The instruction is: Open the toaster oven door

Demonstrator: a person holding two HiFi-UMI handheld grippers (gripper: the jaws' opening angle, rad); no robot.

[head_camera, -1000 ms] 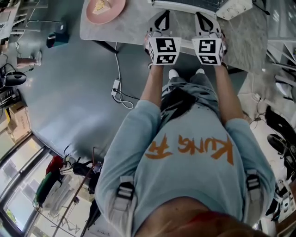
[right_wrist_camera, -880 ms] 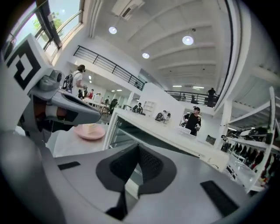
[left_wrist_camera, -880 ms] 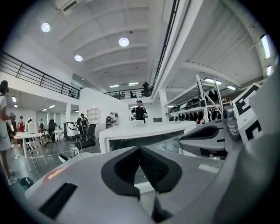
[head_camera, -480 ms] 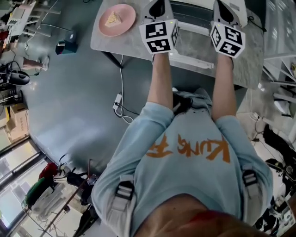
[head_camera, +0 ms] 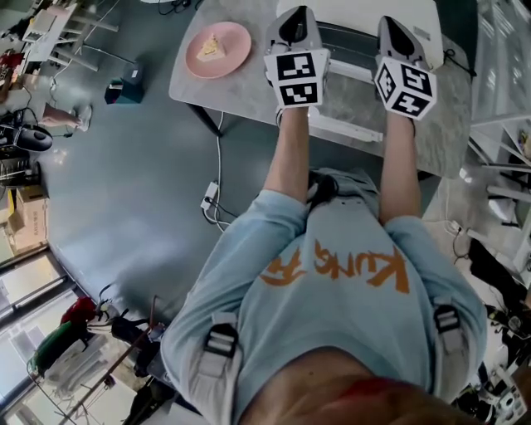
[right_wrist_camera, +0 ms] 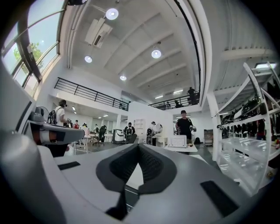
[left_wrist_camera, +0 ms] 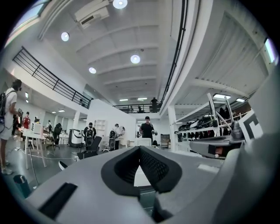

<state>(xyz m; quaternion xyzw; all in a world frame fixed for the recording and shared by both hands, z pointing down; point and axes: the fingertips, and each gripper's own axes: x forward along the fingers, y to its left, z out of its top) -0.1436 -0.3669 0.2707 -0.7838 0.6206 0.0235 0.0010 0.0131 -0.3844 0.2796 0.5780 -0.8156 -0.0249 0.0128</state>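
Observation:
In the head view a white toaster oven [head_camera: 353,25] stands on the grey stone table [head_camera: 249,95], its dark front facing me. Both grippers are held up over it on outstretched arms. My left gripper [head_camera: 296,12] is over the oven's left part and my right gripper [head_camera: 390,21] over its right part. Each is shut with nothing between the pads. The left gripper view shows the left gripper [left_wrist_camera: 140,151] closed and pointing at the hall, not at the oven. The right gripper [right_wrist_camera: 139,148] is likewise closed and aimed at the hall. How the oven door stands is hidden behind the grippers.
A pink plate [head_camera: 218,48] with a slice of food lies on the table left of the oven. A white cable [head_camera: 211,199] trails on the grey floor. Metal shelving [head_camera: 502,124] stands at the right. Several people stand far off in the hall.
Both arms have stretched forward and up, from the table's near edge to over the oven. The table and plate have slid lower in the head view.

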